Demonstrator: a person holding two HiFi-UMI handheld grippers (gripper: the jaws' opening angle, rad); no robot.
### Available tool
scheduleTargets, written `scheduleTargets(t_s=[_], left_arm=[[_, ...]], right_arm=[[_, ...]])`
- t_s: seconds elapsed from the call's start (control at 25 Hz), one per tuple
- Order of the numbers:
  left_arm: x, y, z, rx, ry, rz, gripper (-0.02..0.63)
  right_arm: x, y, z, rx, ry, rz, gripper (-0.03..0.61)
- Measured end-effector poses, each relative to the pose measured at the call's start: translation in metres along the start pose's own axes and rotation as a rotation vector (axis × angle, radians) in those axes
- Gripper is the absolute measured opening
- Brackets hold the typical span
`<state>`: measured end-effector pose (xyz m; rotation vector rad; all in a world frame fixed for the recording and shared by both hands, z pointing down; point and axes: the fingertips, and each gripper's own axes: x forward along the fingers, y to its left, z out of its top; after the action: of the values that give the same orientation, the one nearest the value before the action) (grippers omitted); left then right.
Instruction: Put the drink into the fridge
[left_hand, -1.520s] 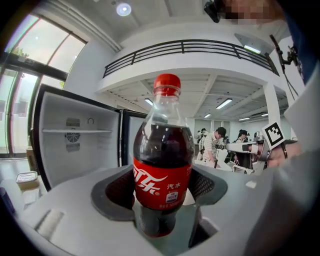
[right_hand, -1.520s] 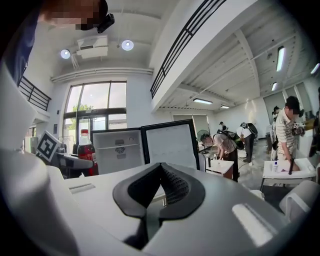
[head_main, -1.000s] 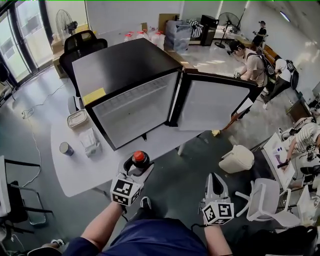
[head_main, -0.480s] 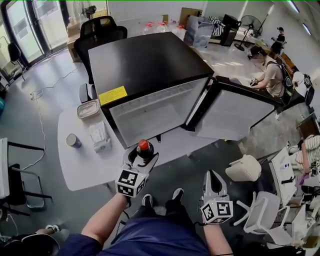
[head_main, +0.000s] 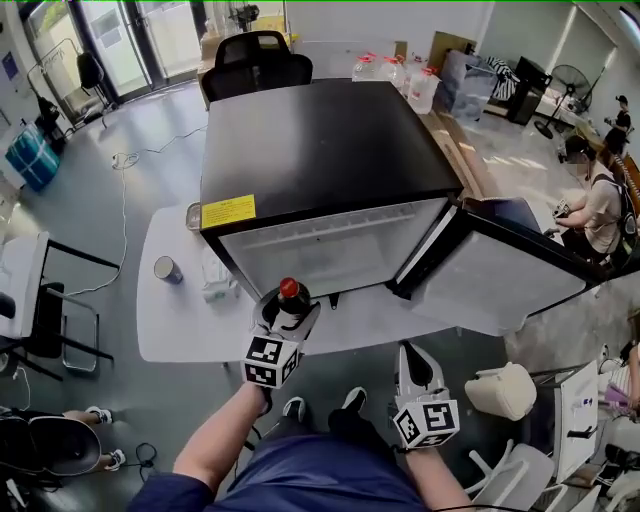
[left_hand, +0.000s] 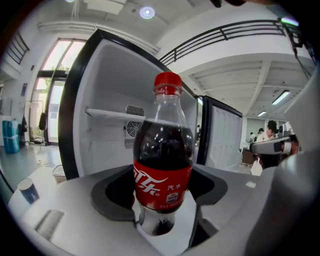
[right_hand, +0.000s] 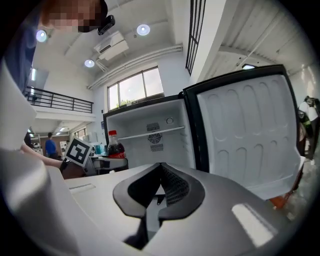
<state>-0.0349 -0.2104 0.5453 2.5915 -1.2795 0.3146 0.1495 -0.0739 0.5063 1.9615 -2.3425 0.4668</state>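
A cola bottle (left_hand: 163, 165) with a red cap and red label stands upright between the jaws of my left gripper (head_main: 284, 318), which is shut on it. In the head view the bottle (head_main: 290, 298) hangs just in front of the black fridge (head_main: 320, 150), whose door (head_main: 520, 275) is swung open to the right. The white fridge interior (left_hand: 117, 140) with one shelf is empty in the left gripper view. My right gripper (head_main: 415, 370) hangs lower right, shut with nothing in it. From the right gripper view, the bottle (right_hand: 115, 145) shows at left before the open fridge (right_hand: 150, 135).
The fridge stands on a white table (head_main: 180, 330), with a cup (head_main: 167, 269), a tray and a wrapped pack at its left. A black office chair (head_main: 255, 60) is behind the fridge. People sit at desks on the right. A white bin (head_main: 505, 388) stands on the floor.
The view has swung round to face the fridge's open front more squarely. My left gripper has carried the bottle closer to the fridge opening. The right gripper stayed low and shut.
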Motion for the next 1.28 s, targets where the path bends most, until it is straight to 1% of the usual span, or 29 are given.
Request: scheduleTargets(t_s=[0.16,0.4,0.52,0.68,0.88,1.28], left_arm=[[0.016,0.009,0.002,-0.023,-0.005,0.111,0.318],[0.040,0.026,-0.003,-0.044,-0.012,0.219,0.318],[0.049,0.038,-0.004,-0.050,-0.009,0.271,0.318],[0.062,0.051,-0.014,-0.067,0.008,0.314,0.318],[0.082,0.068,-0.020,-0.080,0.022,0.322,0.318],[0.128,0.079,-0.020,-0.059,0.030,0.245,0.318]], right_arm=[[0.016,-0.016,0.003,-0.003,0.022,0.092,0.006],[0.031,-0.032,-0.001,-0.008,0.069,0.198,0.006],[0.034,-0.036,-0.006,-0.007,0.090,0.218,0.006],[0.034,-0.041,-0.013,-0.001,0.118,0.205,0.006],[0.038,-0.042,-0.013,-0.009,0.125,0.172,0.006],[0.032,-0.029,-0.026,-0.010,0.165,0.088,0.006]])
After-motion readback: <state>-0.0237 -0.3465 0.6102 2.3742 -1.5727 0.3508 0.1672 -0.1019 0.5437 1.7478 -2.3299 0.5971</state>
